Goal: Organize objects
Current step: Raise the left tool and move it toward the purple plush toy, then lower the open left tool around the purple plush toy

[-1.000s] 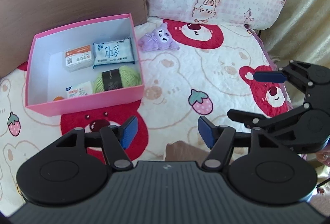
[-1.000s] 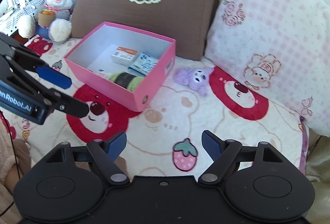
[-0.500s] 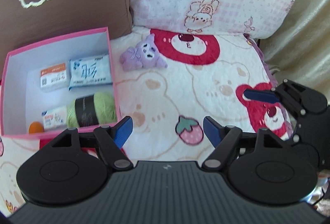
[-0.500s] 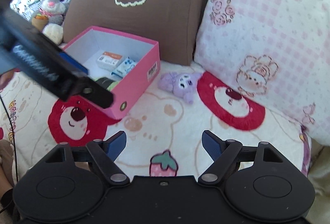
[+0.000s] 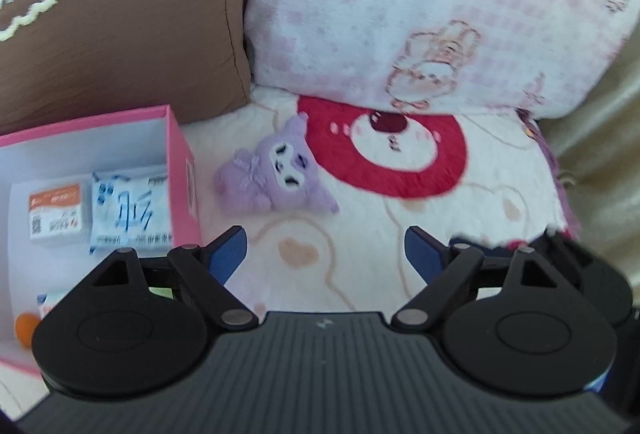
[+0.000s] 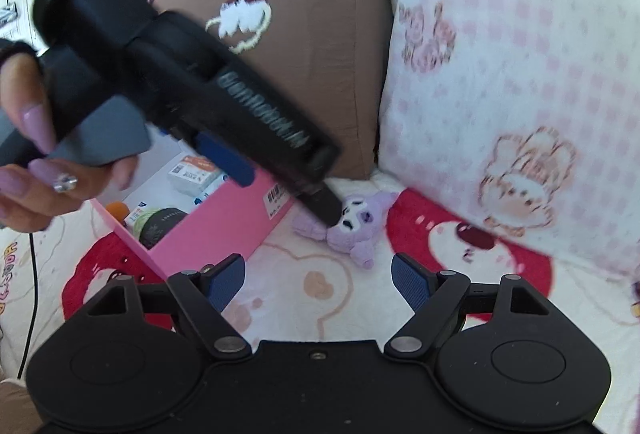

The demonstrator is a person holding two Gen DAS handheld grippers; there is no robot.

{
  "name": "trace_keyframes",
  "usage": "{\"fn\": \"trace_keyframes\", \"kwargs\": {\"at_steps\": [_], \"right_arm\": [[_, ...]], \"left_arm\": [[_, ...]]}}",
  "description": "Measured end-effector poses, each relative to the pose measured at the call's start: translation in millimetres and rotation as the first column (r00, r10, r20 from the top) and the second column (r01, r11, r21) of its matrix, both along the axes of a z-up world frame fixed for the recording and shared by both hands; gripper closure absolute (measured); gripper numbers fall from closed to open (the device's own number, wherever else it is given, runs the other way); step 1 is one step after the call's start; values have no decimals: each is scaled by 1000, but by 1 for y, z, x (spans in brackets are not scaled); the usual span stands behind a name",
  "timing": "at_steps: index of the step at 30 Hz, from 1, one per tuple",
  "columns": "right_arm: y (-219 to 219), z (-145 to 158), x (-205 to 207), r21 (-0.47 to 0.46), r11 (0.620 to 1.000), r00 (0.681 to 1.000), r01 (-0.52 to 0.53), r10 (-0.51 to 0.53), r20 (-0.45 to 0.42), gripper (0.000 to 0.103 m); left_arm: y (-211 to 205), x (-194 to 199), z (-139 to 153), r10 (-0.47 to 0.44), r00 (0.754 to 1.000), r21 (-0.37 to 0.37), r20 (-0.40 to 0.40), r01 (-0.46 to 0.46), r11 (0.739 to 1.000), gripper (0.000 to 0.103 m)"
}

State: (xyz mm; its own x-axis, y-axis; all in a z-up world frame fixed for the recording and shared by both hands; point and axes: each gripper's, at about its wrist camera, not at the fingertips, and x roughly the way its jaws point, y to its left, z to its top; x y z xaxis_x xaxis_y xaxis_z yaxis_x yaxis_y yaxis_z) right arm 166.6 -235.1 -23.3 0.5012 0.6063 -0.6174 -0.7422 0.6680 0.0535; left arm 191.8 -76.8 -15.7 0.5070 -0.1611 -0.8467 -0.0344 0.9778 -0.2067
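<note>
Step in hand, as I judge it: the reach for the last loose item. One purple plush toy [image 5: 276,174] lies face up on the bed cover [image 5: 360,258], just right of the pink box [image 5: 182,170] and not touching it, near the foot of the two pillows.

Left gripper [image 5: 325,254]: jaws spread wide, nothing between them, aimed at the plush from the near side. From the right wrist view the left gripper [image 6: 288,170] reaches down over the box's right wall, its lower finger overlapping the plush's head; contact or only hovering, cannot tell. A hand [image 6: 36,162] with lilac nails holds its handle.

Right gripper [image 6: 318,280]: jaws also parted and empty, hanging back nearer, pointed at the plush [image 6: 360,230].

Next move calls for, in my judgement: bringing the left jaws down astride the soft body, closing on its bulk rather than an ear or limb, then lifting it left over the box wall. The plush will squash, so a deep bite is safer.

Count:
- Plush toys: one.
- Boxes: one, open-topped.
- In the box: one white and orange carton [image 5: 56,212], one blue and white packet [image 5: 130,216], one yarn ball [image 6: 160,224] with a dark band, one small orange thing [image 5: 24,326], one more small carton [image 6: 138,214], partly hidden.
- Pillows: one brown [image 5: 120,14], one pink check [image 5: 420,6].
</note>
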Motion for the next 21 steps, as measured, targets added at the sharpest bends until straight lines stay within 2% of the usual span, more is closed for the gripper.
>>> {"fn": "trace_keyframes", "kwargs": {"at_steps": [4,8,15,21], "right_arm": [[11,-28,18,-3,1000,1000,1,-1,-12,19],[19,-50,33,5,1000,1000,1,-1,-1,19],[30,-77,55,27,999,1000,17,-17,13,19],[34,-91,75,44,997,998,59,-60,15,19]], "left_arm": [[1,29,-18,9,1000,13,5,-9,1000,17],[2,54,-37,-7,999,11,-36,7,1000,17],[-10,82,-55,-63,995,117,-73,72,990,17],[-17,93,-65,-68,995,148,-68,78,986,21]]}}
